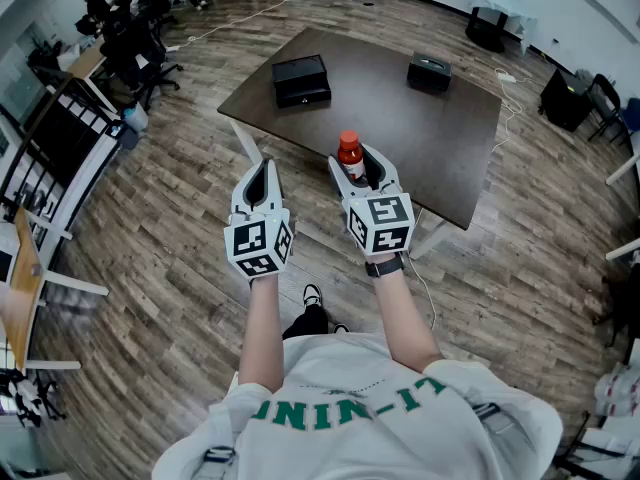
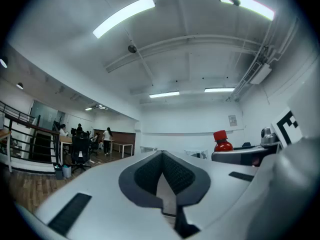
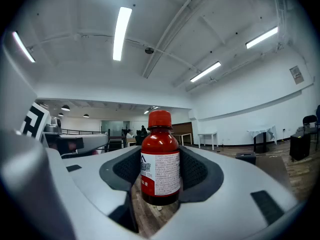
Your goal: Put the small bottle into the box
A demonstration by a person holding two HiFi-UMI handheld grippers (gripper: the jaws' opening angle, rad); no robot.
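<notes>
The right gripper (image 3: 160,151) is clamped on the small bottle (image 3: 161,170): its 2 dark pads press the left and right sides of the bottle at label height. The bottle stands upright in the middle of the right gripper view, red cap on top, white label facing the camera, with its base clear of the wood floor (image 3: 150,221) seen under it.

In the head view the bottle (image 1: 349,156) sits at centre frame between the right gripper's jaws, over the near edge of the dark table (image 1: 440,148).

The left gripper (image 2: 162,155) is closed with nothing between its jaws, the tips meeting. In the head view it (image 1: 262,175) hangs just left of the right one, apart from the bottle.

2 black boxes lie on the table in the upper part of the head view, 1 at upper centre (image 1: 301,80) and 1 to its right (image 1: 429,72), both well apart from the bottle.
</notes>
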